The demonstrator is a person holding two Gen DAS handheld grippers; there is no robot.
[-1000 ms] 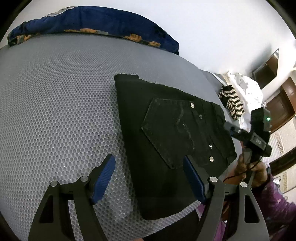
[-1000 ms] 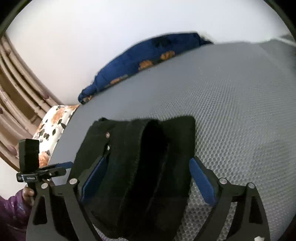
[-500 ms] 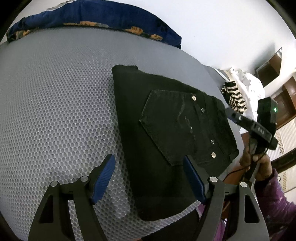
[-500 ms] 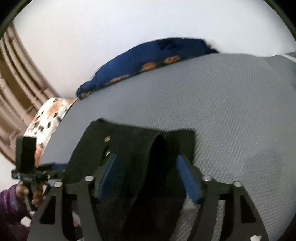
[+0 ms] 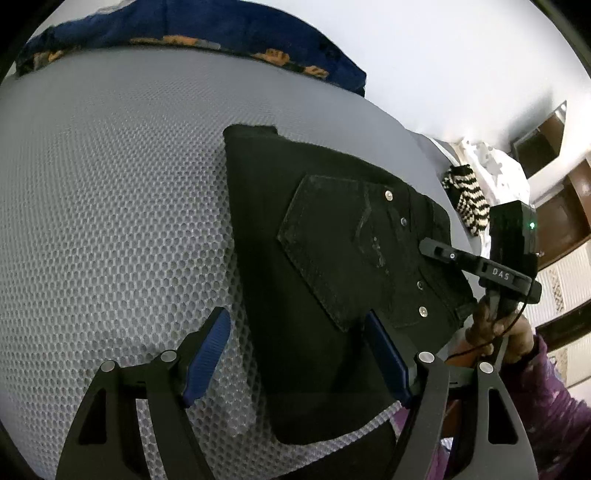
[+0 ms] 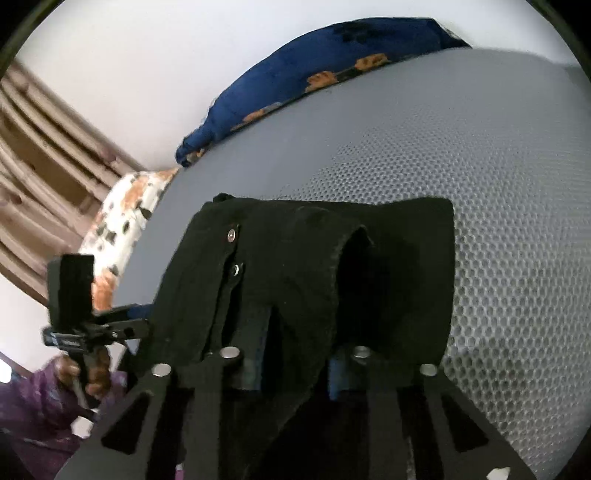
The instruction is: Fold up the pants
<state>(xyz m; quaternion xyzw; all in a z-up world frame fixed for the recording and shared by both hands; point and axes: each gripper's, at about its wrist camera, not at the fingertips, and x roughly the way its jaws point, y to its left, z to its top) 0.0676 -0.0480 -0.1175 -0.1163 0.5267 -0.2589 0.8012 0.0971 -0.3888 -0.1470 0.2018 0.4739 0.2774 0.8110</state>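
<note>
Black pants (image 5: 332, 266) lie folded on the grey mesh bed (image 5: 110, 221), back pocket and rivets up. My left gripper (image 5: 299, 358) is open, its blue pads straddling the near left edge of the pants, holding nothing. My right gripper (image 6: 295, 373) is shut on the waistband end of the pants (image 6: 303, 280); the cloth bunches up between its blue pads. The right gripper also shows in the left wrist view (image 5: 443, 254) at the pants' right edge. The left gripper shows far left in the right wrist view (image 6: 122, 325).
A dark blue floral blanket (image 5: 184, 33) lies along the far edge of the bed (image 6: 498, 184). A striped black-and-white cloth (image 5: 467, 199) and white bedding lie to the right. A floral pillow (image 6: 118, 218) lies beyond the bed. Wooden furniture stands at the sides.
My right gripper has closed from wide open onto the waistband end of the pants and moved in closer. The left gripper has stayed open in nearly the same place.
</note>
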